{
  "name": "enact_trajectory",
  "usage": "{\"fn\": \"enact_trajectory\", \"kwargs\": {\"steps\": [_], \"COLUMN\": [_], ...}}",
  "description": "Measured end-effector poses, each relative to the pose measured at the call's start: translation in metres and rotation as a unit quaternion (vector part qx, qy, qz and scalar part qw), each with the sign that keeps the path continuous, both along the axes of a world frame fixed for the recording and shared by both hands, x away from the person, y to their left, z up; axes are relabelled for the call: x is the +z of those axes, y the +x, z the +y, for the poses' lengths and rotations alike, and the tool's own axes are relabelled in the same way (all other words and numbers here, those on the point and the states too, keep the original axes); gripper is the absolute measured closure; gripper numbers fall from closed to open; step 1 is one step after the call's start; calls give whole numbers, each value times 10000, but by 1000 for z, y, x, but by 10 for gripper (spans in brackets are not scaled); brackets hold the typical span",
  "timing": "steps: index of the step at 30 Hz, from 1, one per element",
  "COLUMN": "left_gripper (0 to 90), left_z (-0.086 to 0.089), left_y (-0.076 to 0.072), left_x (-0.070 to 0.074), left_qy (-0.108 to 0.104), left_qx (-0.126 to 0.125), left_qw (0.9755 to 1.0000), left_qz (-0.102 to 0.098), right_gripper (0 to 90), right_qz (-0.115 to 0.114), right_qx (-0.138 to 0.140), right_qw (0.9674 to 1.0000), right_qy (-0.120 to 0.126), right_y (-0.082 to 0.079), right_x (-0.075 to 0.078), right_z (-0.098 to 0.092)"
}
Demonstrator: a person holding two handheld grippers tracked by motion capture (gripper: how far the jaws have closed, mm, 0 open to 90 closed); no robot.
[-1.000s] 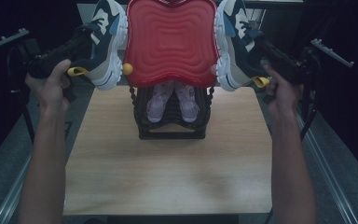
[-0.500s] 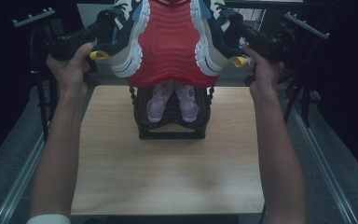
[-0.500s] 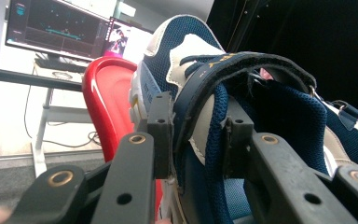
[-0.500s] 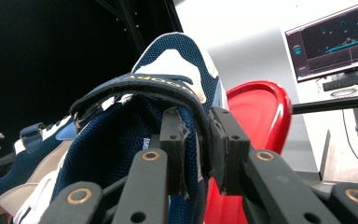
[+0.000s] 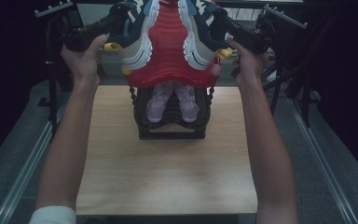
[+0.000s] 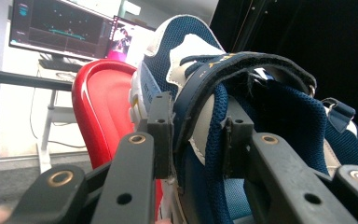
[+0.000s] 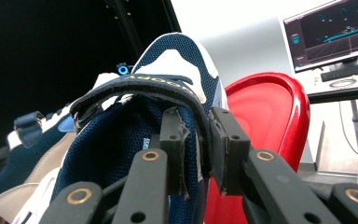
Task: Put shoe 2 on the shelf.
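Each hand-held gripper has its jaws closed on a shoe's padded collar — the left hand-held gripper (image 6: pixel 193 135) on the left sneaker (image 5: pixel 137 35), the right hand-held gripper (image 7: pixel 196 144) on the right sneaker (image 5: pixel 198 32). Both sneakers hang raised at the far side, soles against a red tray (image 5: pixel 170 56) above the black rack (image 5: pixel 170 126) on the counter (image 5: pixel 168 177). Light, soft mesh that probably gives under grip; the stiffer strap edge looks the surest hold.
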State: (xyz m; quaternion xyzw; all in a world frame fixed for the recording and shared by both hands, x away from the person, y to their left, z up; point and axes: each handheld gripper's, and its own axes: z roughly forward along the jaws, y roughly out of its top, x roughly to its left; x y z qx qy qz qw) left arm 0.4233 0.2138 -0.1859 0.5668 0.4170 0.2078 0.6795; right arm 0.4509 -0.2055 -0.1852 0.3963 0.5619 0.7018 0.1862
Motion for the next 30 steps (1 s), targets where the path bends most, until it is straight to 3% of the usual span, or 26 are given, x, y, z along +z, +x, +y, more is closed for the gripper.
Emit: {"fn": "enact_trajectory", "kwargs": {"steps": [6, 15, 24, 30], "left_gripper": [707, 707, 706, 699], "left_z": [-9, -18, -27, -36], "left_y": [9, 16, 24, 29], "left_x": [-6, -11, -18, -24], "left_qy": [102, 219, 366, 458], "left_qx": [186, 202, 251, 282], "left_qw": [9998, 9995, 9988, 9983], "left_qz": [19, 60, 183, 242], "right_gripper": [756, 755, 752, 742], "right_qz": [73, 125, 104, 64], "right_qx": [-134, -253, -385, -541], "right_qw": [9997, 9986, 9965, 9932], "right_qy": [-186, -443, -729, -1024], "right_y": [10, 14, 15, 14], "right_x": [-4, -7, -9, -5], "right_z": [7, 14, 22, 31]}}
